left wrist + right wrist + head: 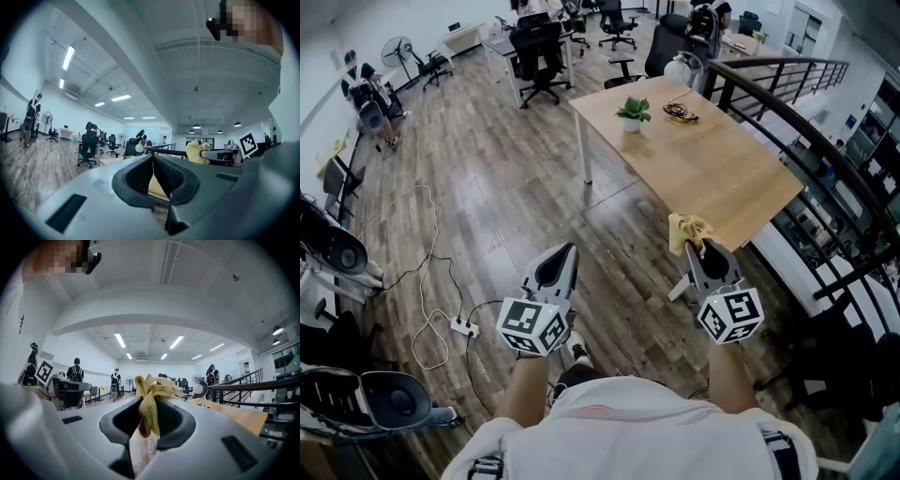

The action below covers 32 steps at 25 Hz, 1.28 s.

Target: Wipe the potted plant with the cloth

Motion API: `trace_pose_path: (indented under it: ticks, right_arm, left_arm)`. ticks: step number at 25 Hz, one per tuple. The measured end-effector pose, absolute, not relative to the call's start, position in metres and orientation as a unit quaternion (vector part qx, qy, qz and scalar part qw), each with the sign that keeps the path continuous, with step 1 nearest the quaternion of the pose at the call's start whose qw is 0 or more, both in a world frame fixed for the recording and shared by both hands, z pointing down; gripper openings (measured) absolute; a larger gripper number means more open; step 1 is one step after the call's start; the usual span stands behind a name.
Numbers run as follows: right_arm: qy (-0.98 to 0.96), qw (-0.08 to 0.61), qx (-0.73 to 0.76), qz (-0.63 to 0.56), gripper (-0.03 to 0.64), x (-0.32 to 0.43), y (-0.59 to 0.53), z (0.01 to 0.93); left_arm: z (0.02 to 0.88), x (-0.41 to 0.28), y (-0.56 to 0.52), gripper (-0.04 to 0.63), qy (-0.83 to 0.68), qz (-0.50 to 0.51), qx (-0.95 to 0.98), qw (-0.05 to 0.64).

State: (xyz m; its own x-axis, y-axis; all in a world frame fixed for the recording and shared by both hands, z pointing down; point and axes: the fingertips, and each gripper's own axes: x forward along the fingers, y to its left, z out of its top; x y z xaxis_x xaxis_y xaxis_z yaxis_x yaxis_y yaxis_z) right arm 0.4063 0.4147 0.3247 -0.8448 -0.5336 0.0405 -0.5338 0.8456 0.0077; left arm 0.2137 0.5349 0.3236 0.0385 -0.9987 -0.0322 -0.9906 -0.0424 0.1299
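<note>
**Cloth gripped, plant across the desk**

The right hand-held gripper point(697, 248) is clamped on a bunched yellow cloth point(687, 230) at the near corner of the wooden desk point(722, 178). The left hand-held gripper point(562, 264) is closed with nothing between its jaws. The potted plant point(632, 112) stands upright at the desk's far end, well apart from both, beside a cable coil point(680, 114).
</note>
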Motion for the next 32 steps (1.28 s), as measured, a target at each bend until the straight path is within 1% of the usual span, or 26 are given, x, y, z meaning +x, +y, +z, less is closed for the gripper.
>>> trace_pose_path:
  ticks: [4, 7, 12, 21, 27, 32]
  right_arm:
    - [-0.961, 0.025, 0.276, 0.001, 0.13, 0.386, 0.406, 0.325]
    - [-0.965, 0.009, 0.262, 0.001, 0.134, 0.363, 0.402, 0.321]
    - [-0.964, 0.008, 0.266, -0.008, 0.137, 0.31, 0.379, 0.307]
    - [-0.959, 0.011, 0.284, 0.01, 0.137, 0.212, 0.349, 0.311]
    - [-0.952, 0.029, 0.302, 0.024, 0.137, 0.184, 0.308, 0.323]
    - [-0.948, 0.022, 0.316, 0.04, 0.137, 0.17, 0.246, 0.326]
  left_arm:
    - [0.328, 0.194, 0.524, 0.015, -0.689, -0.065, 0.721, 0.04]
    - [0.332, 0.171, 0.518, 0.015, -0.689, -0.073, 0.72, 0.04]
    - [0.329, 0.117, 0.498, 0.015, -0.69, -0.078, 0.719, 0.038]
    - [0.33, 0.019, 0.465, 0.015, -0.669, -0.067, 0.738, 0.051]
    - [0.342, -0.014, 0.424, 0.015, -0.658, -0.071, 0.746, 0.073]
    - [0.345, -0.034, 0.369, 0.015, -0.654, -0.068, 0.75, 0.079]
